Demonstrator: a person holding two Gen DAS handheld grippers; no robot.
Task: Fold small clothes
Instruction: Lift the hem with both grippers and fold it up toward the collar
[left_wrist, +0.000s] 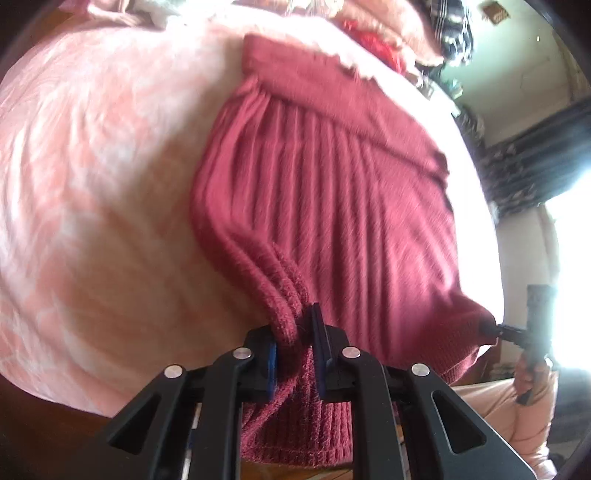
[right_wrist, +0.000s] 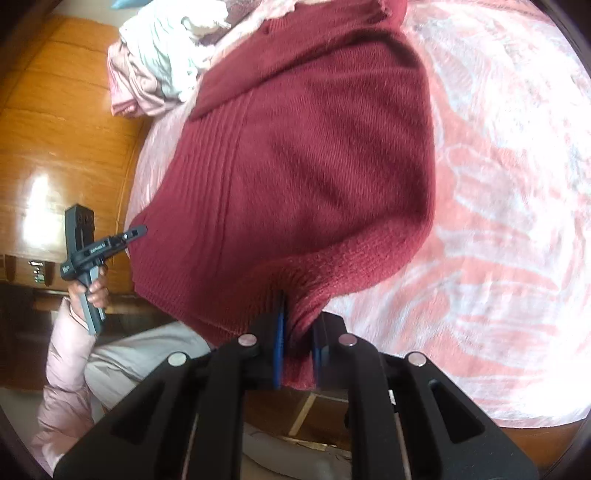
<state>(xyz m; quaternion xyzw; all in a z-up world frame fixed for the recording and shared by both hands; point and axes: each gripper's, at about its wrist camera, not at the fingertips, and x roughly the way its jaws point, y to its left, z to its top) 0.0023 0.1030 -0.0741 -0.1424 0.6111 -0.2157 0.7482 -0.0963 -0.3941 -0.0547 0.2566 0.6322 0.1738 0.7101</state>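
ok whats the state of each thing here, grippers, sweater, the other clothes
left gripper: shut on the sweater's hem corner
right gripper: shut on the other hem corner
dark red sweater: spread on the bed, near hem pinched and lifted off the bedspread at both corners
pink bedspread: laid flat under the sweater
pile of pale clothes: crumpled, unfolded, at the bed's edge beyond the sweater

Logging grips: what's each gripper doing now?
Left gripper: shut on the sweater hem.
Right gripper: shut on the sweater hem.
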